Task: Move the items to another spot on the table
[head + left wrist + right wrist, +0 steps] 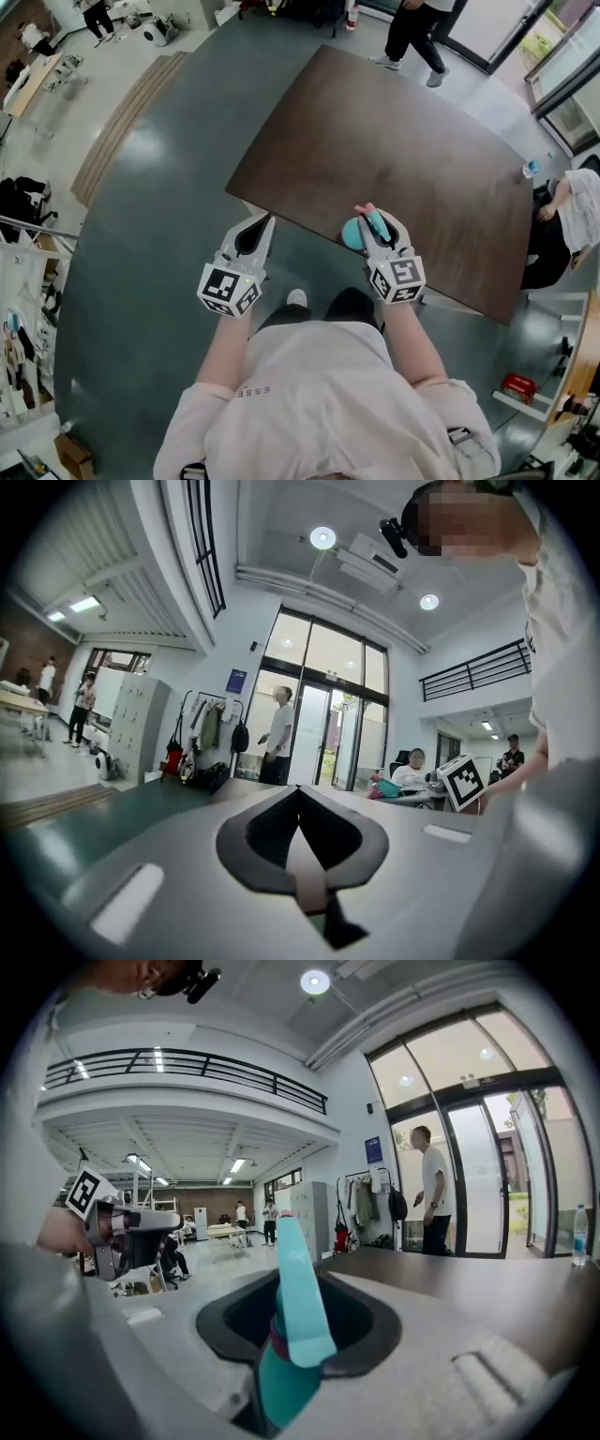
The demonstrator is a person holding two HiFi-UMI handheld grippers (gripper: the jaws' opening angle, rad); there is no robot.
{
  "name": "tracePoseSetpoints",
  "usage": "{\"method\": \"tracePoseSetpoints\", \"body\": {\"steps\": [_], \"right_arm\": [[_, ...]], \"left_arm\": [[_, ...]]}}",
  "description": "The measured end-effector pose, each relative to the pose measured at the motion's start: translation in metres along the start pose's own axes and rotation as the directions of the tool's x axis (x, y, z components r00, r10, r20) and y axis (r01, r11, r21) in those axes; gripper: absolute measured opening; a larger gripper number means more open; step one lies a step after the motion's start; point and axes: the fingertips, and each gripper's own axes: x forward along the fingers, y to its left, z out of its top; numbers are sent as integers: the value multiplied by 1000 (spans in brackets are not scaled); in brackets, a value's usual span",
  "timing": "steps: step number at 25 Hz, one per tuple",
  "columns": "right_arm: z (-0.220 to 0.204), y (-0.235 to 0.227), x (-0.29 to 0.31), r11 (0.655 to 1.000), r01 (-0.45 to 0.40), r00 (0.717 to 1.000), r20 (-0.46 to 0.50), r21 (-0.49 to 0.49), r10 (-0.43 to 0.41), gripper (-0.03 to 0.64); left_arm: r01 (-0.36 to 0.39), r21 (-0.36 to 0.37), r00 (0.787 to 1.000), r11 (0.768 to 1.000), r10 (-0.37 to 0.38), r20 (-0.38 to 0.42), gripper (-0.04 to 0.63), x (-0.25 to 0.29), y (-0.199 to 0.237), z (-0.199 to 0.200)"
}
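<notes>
Clamping a teal item (298, 1307), the right tongs (372, 214) have their jaws held part-way apart by it. A flat teal blade stands up between them in the right gripper view, above a rounder teal body with a dark pink band at the join. In the head view the teal item (353, 232) sits at the near edge of the dark brown desk (394, 141), just inside that edge. I cannot tell whether it rests on the wood or hangs just above it.

The left tongs (266, 219) are closed, tip against tip, with nothing between them. The left gripper view shows the two jaws meeting in one line. Their tips lie at the desk's near edge, to the left of the right tongs and well apart from the teal item.

The desk top is otherwise bare except for a small bottle (531, 169) at its far right corner. A person (417, 28) walks past the far side of the desk, and another (574, 211) sits near the bottle's corner. The floor (141, 234) around the desk is grey-green.
</notes>
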Motion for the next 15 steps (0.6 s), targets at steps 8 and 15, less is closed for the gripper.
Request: {"method": "tracePoseSetpoints", "body": {"steps": [8, 15], "right_arm": [[10, 49, 83, 991, -124, 991, -52, -52, 121, 107], [14, 77, 171, 977, -190, 981, -62, -97, 184, 107]], "left_arm": [[-140, -86, 989, 986, 143, 28, 8, -35, 76, -3], [-198, -53, 980, 979, 199, 3, 8, -34, 145, -11]]}}
